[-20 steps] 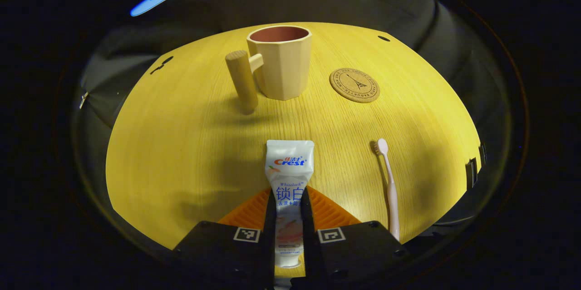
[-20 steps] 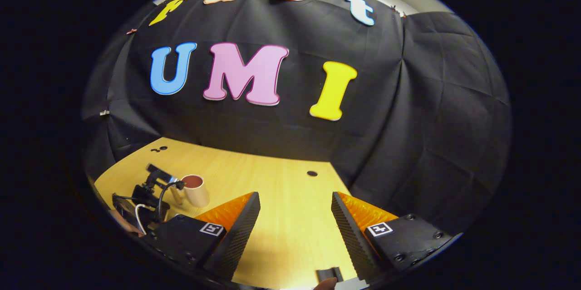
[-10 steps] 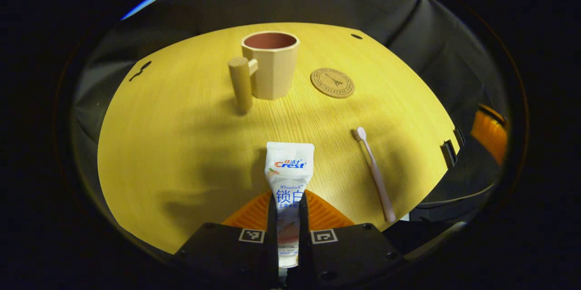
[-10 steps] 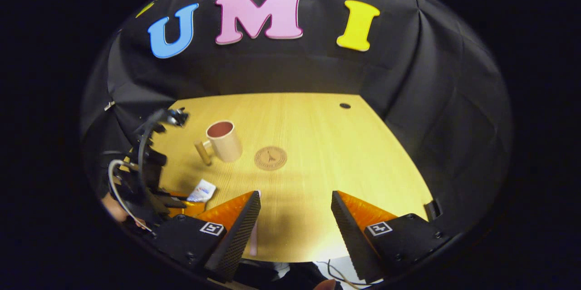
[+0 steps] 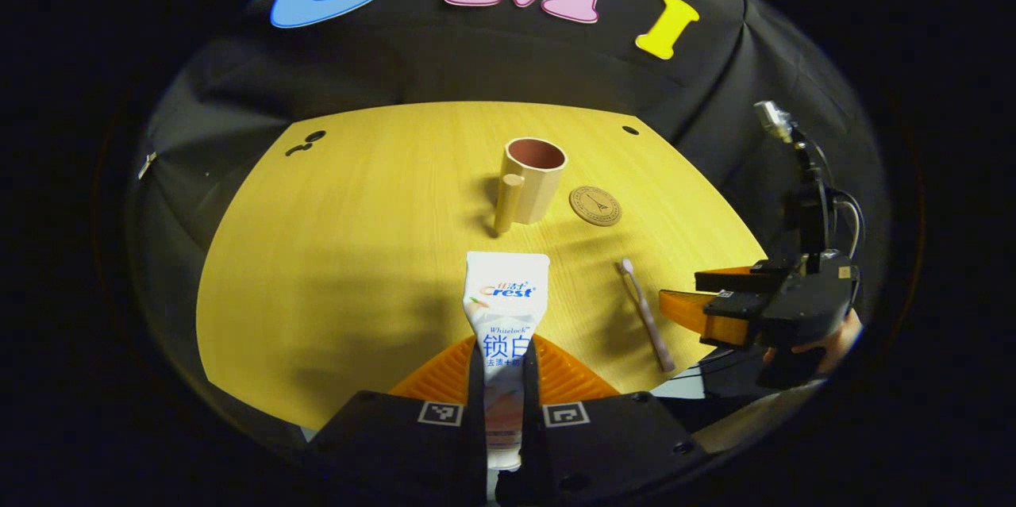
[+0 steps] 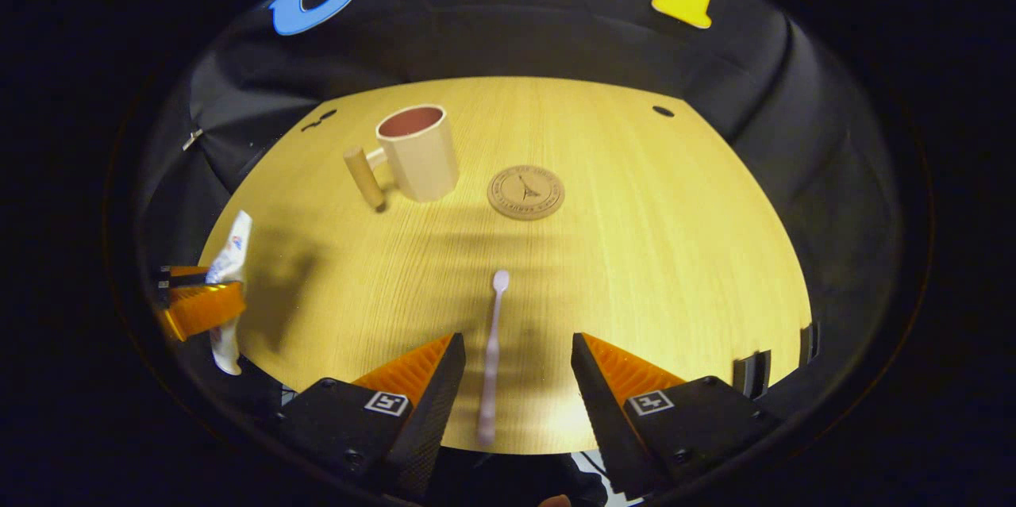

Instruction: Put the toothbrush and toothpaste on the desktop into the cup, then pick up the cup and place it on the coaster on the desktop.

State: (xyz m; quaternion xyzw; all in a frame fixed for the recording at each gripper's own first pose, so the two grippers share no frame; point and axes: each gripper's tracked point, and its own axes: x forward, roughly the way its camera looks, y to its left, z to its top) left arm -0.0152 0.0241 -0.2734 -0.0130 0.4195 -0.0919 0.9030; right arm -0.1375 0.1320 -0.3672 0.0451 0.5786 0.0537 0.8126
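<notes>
The left gripper (image 5: 505, 380) has its two fingers pressed on the lower part of the toothpaste (image 5: 506, 309), pinching the tube so that it juts forward above the desktop (image 5: 341, 253), its flat crimped end pointing toward the cup (image 5: 532, 190). In the right gripper view the same tube (image 6: 228, 285) hangs clamped at the near left edge of the desktop (image 6: 635, 253), well apart from the cup (image 6: 418, 151). The right gripper (image 6: 512, 380) is spread wide with nothing between its fingers; it hangs above the toothbrush (image 6: 490, 356), whose handle runs up the gap without touching either finger. The brush lies flat on the wood with its head end pointing toward the cup, nearer to the viewer than both cup and coaster (image 6: 525, 192). In the left gripper view the toothbrush (image 5: 647, 313) lies on the near side of the coaster (image 5: 595, 205), and the right gripper (image 5: 698, 297) shows beyond it at the desktop's edge, a hand (image 5: 833, 336) holding it. The cup stands upright and empty, its peg-like handle turned to the side away from the coaster, which lies flat just beside the cup with a narrow strip of wood between them.
</notes>
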